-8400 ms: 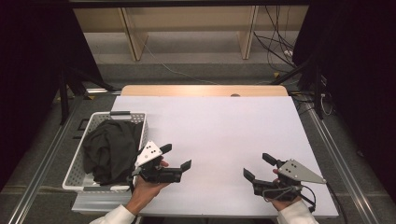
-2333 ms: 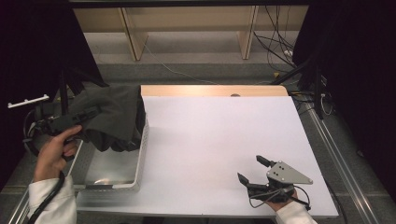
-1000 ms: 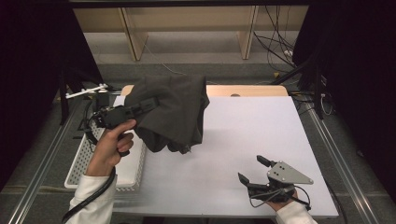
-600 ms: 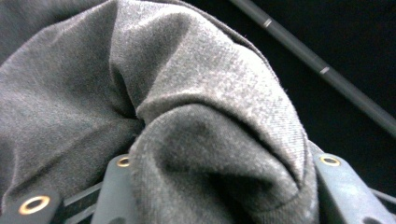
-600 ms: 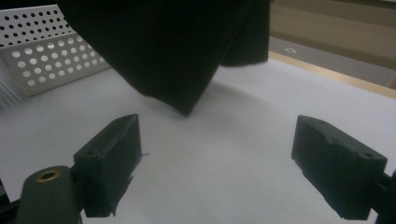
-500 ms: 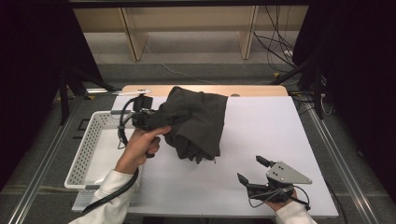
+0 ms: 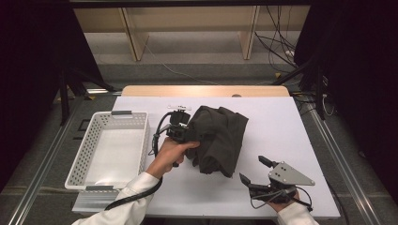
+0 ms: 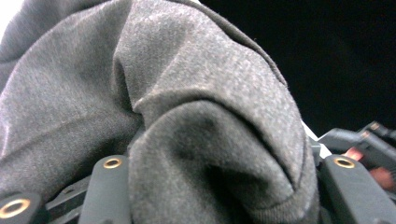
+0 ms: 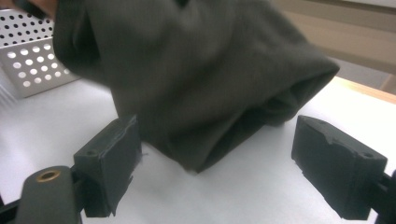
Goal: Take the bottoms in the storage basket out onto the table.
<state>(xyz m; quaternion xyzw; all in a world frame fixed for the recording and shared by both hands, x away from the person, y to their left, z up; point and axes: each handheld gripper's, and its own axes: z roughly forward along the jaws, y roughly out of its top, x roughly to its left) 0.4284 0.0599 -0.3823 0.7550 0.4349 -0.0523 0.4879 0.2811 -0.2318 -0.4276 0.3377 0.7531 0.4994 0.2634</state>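
Note:
A dark grey garment (image 7: pixel 220 138) lies bunched on the white table (image 7: pixel 286 122), its lower folds spread toward the front. My left gripper (image 7: pixel 190 133) comes at it from the left with a thick fold (image 8: pixel 187 116) packed between both jaws. Those jaws have just been opening, and the cloth still touches each one. My right gripper (image 7: pixel 252 168) rests open near the front right edge. Nothing is between its fingers, and the garment (image 9: pixel 187 70) lies just beyond them.
A white perforated basket (image 7: pixel 77 159) stands at the table's left; its wall (image 9: pixel 28 56) also shows in the right gripper view. Bare tabletop stretches to the right of the garment. A wooden strip (image 7: pixel 206 90) edges the far side, with cables on the floor behind.
My left hand swung the garment from above the basket to the right and lowered it onto the middle of the table. My right gripper stayed where it was.

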